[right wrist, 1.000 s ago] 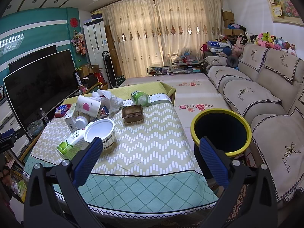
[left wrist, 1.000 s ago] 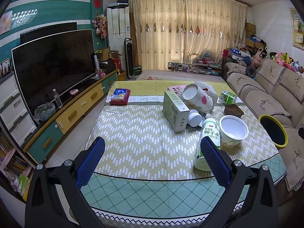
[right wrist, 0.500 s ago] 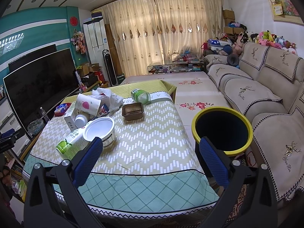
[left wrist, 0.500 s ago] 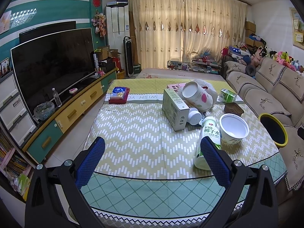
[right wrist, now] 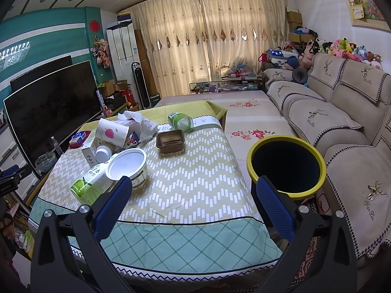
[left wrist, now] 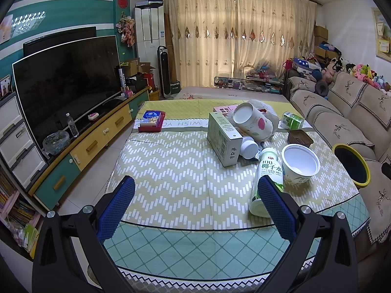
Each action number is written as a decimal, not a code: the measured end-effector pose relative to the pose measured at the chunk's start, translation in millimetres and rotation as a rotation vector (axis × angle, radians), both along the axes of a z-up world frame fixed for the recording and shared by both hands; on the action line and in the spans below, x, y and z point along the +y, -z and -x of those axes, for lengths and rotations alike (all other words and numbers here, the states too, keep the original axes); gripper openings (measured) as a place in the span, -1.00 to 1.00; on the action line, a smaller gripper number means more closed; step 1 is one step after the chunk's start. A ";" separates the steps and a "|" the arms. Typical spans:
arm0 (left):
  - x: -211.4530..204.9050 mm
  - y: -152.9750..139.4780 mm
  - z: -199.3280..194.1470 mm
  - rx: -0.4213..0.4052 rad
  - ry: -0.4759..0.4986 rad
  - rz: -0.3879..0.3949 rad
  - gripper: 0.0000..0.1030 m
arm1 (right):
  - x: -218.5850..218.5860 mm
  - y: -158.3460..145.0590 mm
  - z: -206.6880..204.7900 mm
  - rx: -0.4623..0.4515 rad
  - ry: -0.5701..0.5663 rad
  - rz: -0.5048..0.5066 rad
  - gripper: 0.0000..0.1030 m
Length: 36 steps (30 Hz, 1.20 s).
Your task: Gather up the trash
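Both grippers' blue fingers were wide and held nothing, while the white and green coconut water carton lay on the surface, pointing away, nearest the left gripper.

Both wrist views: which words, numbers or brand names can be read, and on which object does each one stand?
"100 椰子水" on the coconut water bottle lying on the tablecloth.
"WISH YO", upside down, on the tablecloth band.
"YanBin"-like stitched script on the sofa cover; uncertain.
Print on the green box, the fan label, the red and blue packet and the paper cup: too small to read.
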State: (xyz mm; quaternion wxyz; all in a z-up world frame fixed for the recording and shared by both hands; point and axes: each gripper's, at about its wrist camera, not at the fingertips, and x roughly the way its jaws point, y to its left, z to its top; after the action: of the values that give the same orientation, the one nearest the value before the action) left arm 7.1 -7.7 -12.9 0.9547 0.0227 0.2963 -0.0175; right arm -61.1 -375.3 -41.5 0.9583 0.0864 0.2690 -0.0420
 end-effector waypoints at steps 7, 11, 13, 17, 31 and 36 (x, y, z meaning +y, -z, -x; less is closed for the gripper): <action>-0.7 0.6 0.1 0.000 0.001 -0.001 0.93 | 0.2 0.5 0.0 0.002 0.001 0.001 0.88; -1.0 1.5 0.4 0.000 0.001 -0.001 0.93 | -0.4 -0.3 -0.3 0.002 0.000 0.000 0.88; -0.7 0.6 0.0 0.001 0.000 -0.001 0.93 | -0.3 -0.4 -0.3 0.001 0.000 0.001 0.88; -3.1 2.3 -0.7 0.006 0.007 -0.004 0.93 | 0.0 0.0 -0.4 0.002 0.000 0.001 0.88; -1.4 10.9 -13.1 0.053 0.037 0.032 0.93 | 4.5 12.7 -30.6 0.050 -0.037 -0.010 0.88; -5.2 13.7 -19.2 0.050 0.064 0.020 0.93 | 15.7 13.5 -61.0 0.067 -0.091 -0.015 0.88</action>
State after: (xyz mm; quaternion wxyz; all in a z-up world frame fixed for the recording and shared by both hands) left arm 26.3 -13.0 -26.5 0.9461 0.0221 0.3189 -0.0515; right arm -0.1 -359.6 -55.0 0.9490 0.0800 0.3049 0.0006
